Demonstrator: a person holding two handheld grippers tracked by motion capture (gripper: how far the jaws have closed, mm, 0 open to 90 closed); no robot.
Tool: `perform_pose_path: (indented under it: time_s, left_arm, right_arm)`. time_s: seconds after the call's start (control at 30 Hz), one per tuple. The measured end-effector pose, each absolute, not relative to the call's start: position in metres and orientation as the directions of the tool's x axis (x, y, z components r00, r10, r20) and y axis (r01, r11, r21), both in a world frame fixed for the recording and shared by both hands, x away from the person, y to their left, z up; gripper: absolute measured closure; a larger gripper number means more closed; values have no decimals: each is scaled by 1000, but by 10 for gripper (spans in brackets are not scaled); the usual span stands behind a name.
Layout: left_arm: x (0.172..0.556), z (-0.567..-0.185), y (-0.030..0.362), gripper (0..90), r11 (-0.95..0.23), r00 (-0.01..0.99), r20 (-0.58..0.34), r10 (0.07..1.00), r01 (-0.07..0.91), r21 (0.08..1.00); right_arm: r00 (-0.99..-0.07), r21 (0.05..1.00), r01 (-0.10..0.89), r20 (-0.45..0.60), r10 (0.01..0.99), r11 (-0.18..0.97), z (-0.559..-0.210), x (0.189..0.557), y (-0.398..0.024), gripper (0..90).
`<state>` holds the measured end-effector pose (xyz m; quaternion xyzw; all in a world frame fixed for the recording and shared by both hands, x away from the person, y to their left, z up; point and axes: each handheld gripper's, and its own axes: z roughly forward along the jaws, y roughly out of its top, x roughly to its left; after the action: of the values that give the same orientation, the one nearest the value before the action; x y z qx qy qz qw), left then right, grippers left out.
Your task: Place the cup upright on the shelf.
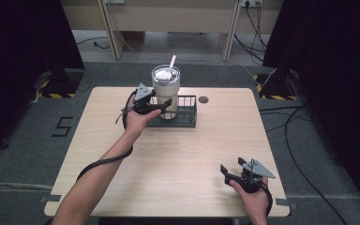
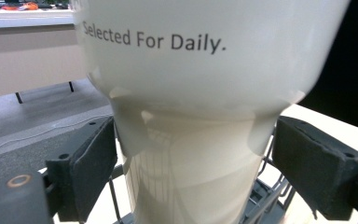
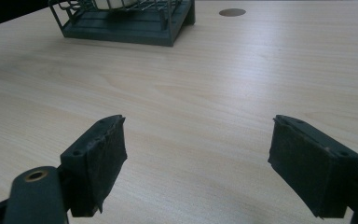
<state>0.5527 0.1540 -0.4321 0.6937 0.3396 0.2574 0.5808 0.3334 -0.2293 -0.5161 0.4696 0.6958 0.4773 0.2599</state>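
Note:
A cream tumbler (image 1: 165,89) with a lid and a white straw stands upright in a dark wire basket (image 1: 187,118) at the table's far middle. My left gripper (image 1: 161,104) is open, its jaws straddling the tumbler's narrow lower part. In the left gripper view the tumbler (image 2: 191,93), printed "Selected For Daily.", sits between the pads (image 2: 95,163) of my left gripper (image 2: 196,163) with slim gaps on each side. My right gripper (image 1: 232,167) rests open near the front right edge, and in the right gripper view it (image 3: 198,158) holds nothing over bare wood.
The basket (image 3: 135,28) has free room to the tumbler's right. A round cable hole (image 1: 203,99) lies just right of it on the wooden table (image 1: 178,159). Dark curtains flank the table; cables run over the floor at right.

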Motion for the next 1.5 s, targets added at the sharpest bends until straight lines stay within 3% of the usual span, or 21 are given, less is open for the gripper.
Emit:
perform_pose_path:
  time_s: [0.67, 1.5]
  left_arm:
    - [536, -431, 169, 142, -111, 645, -19, 764, 160, 981]
    - [488, -434, 223, 143, -132, 645, 18, 764, 128, 983]
  right_arm:
    - [-422, 908, 406, 86, 902, 103, -516, 333, -229, 190]
    - [-421, 906, 408, 81, 904, 108, -516, 333, -226, 191]
